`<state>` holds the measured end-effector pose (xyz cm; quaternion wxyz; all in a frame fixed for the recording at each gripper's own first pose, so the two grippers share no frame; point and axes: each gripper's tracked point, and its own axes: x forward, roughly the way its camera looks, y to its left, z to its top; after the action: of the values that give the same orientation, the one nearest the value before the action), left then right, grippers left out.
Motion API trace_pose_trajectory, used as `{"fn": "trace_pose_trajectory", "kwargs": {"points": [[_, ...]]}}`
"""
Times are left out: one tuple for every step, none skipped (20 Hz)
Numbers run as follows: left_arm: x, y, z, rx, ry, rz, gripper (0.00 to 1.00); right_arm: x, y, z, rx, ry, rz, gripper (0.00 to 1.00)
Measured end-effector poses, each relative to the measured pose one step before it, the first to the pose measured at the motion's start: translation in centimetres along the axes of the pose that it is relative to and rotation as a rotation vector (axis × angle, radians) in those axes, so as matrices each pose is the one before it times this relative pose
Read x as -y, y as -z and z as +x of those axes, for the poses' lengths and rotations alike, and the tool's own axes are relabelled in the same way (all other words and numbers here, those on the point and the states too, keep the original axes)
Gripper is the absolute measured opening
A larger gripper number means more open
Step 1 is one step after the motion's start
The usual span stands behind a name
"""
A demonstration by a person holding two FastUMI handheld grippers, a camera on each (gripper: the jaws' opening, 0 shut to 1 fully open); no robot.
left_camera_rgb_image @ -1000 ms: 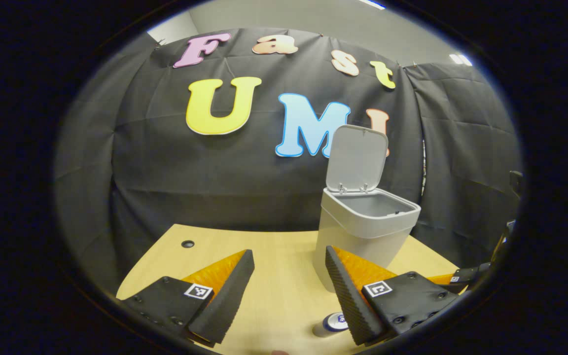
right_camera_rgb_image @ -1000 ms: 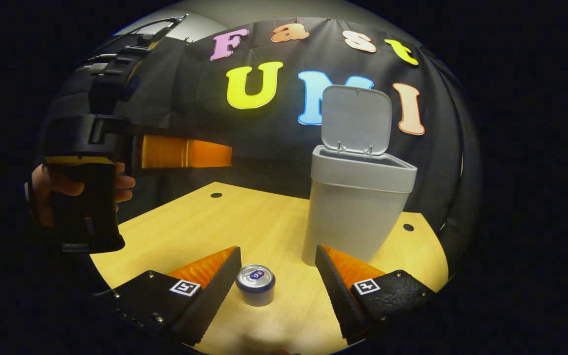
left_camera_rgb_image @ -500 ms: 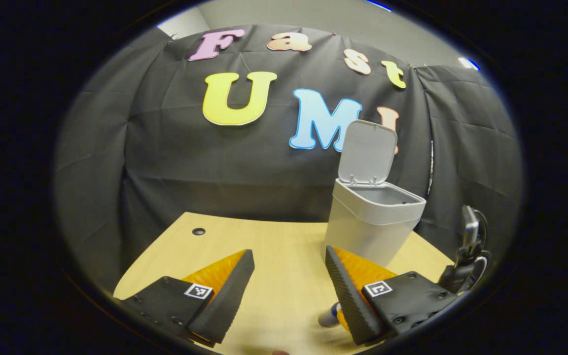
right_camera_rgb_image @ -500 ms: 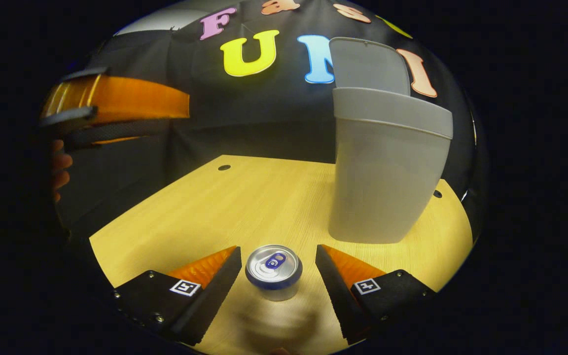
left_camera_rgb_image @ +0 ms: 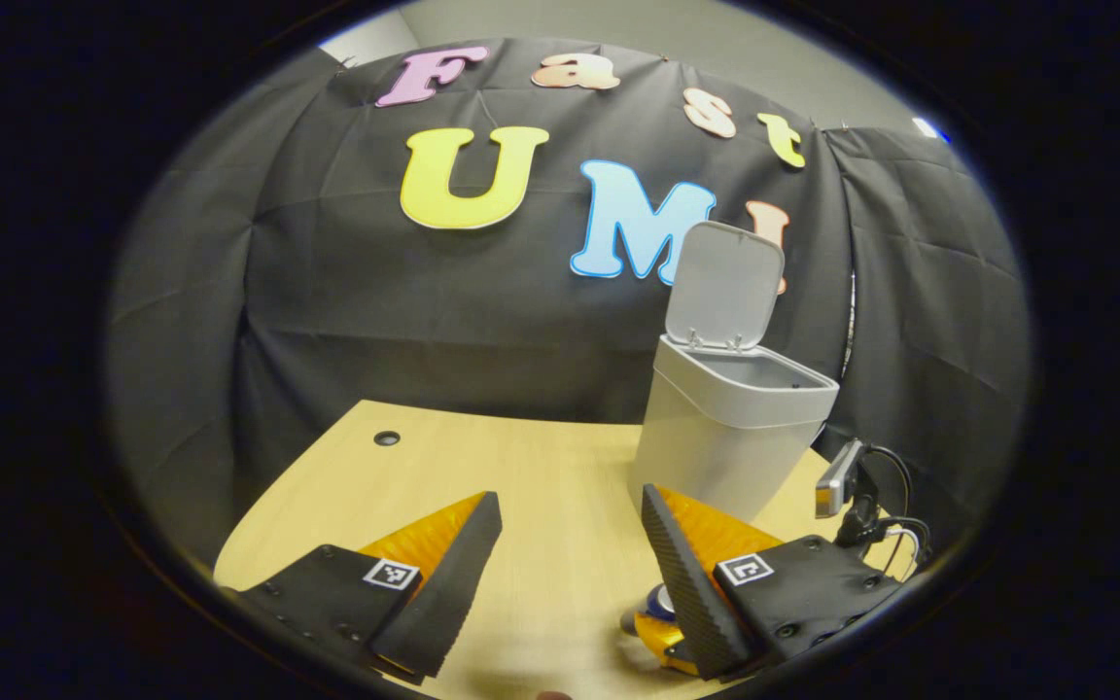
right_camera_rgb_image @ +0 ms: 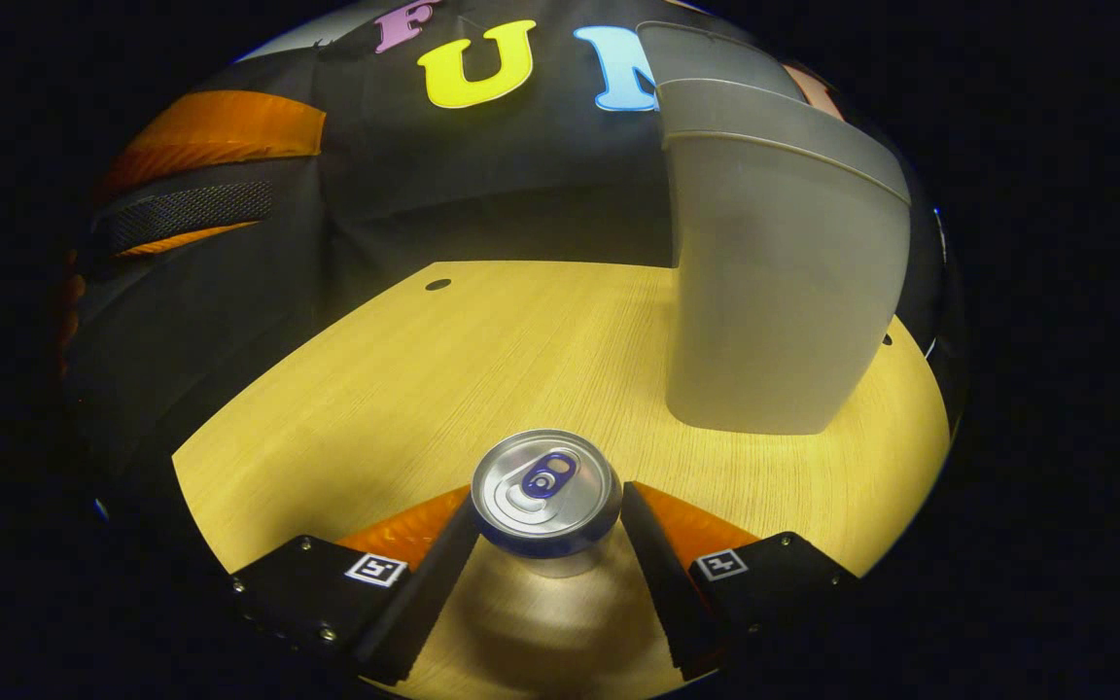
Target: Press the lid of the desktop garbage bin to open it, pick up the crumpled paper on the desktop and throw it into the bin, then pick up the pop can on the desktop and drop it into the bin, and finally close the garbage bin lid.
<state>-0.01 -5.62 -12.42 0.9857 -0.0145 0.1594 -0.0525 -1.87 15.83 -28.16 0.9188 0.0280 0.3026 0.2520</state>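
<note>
Here the can [right_camera_rgb_image: 546, 498] stands upright on the worktop [right_camera_rgb_image: 404, 389] near the open bin [right_camera_rgb_image: 774, 262], the right hand-held gripper [right_camera_rgb_image: 548, 530] closed against its sides; the left hand-held gripper [left_camera_rgb_image: 570, 554] gapes, holding nothing.

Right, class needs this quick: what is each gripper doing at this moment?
Left gripper: open, holding nothing.
Right gripper: fingers on either side of the upright can, seemingly touching it; a firm grip cannot be told.
</note>
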Motion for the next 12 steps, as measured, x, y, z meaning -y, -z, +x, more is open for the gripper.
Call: {"fn": "trace_pose_trajectory", "kwargs": {"points": [[-0.040,0.167,0.019,-0.00119,-0.00086,-0.00340,0.96,0.163,0.074,-0.130,-0.00212,0.00112,-0.00318,0.88],[-0.092,0.151,-0.054,-0.00068,-0.00188,-0.00369,0.90,0.207,0.174,-0.087,-0.00220,-0.00078,-0.00185,0.88],[-0.120,0.175,-0.045,-0.00247,-0.00214,-0.00409,0.90,0.148,0.055,-0.172,-0.00287,-0.00295,-0.00185,0.88],[0.007,0.272,-0.003,-0.00333,-0.00145,-0.00411,1.00,-0.115,0.181,-0.198,-0.00253,-0.00163,-0.00117,0.87],[0.016,0.332,0.018,-0.00462,-0.00077,-0.00329,1.00,0.021,-0.004,-0.268,0.00040,-0.00066,-0.00193,0.87],[0.011,0.232,-0.025,-0.00381,-0.00136,-0.00240,0.90,-0.061,-0.022,-0.263,0.00114,-0.00247,-0.00018,0.87],[-0.118,0.094,-0.050,-0.00325,-0.00201,-0.00130,0.90,-0.054,-0.209,-0.399,0.00667,-0.00262,0.00129,0.87],[-0.092,0.040,-0.181,-0.00140,-0.00229,0.00067,0.95,-0.058,-0.325,-0.643,0.01104,-0.00245,0.00299,0.87],[-0.064,-0.182,-0.129,0.00457,-0.00212,0.00441,1.00,-0.036,-0.589,-0.688,0.01463,-0.00399,0.00489,0.86],[-0.082,-0.169,-0.159,0.00591,-0.00287,0.00790,1.00,0.043,-0.768,-0.728,0.02274,-0.00047,0.00412,0.84],[-0.128,-0.209,-0.012,0.00355,-0.00303,0.00790,1.00,0.318,-1.193,-0.786,0.02882,0.00843,0.00361,0.84],[-0.085,-0.196,-0.027,0.00251,-0.00138,0.00549,1.00,0.235,-1.195,-0.704,0.03157,0.00527,0.00307,0.84]]}}
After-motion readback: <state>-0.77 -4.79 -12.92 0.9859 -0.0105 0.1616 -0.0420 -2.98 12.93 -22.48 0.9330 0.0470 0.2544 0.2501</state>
